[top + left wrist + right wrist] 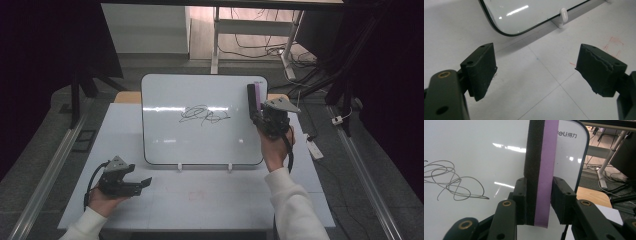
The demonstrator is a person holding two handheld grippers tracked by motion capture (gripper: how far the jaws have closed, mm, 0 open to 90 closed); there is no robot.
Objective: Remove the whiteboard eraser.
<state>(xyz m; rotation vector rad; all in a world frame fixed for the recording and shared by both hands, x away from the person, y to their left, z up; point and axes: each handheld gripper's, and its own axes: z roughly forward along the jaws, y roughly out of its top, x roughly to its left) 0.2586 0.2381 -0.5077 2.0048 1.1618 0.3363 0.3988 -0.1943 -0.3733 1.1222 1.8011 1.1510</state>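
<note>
Right tongs [253, 106] clamp a purple-and-black eraser [540, 170] upright, near the right edge of the propped whiteboard [165, 100]. Black scribble [204, 115] sits mid-board. Left tongs [141, 184] spread wide, empty, low over the white surface [210, 195].

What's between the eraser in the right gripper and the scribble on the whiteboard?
Only bare whiteboard lies between the eraser and the scribble. That shows in the high view and the right gripper view.

eraser [541, 170]: top cut by frame edge | whiteboard [529, 15]: just one corner in left gripper view
</note>
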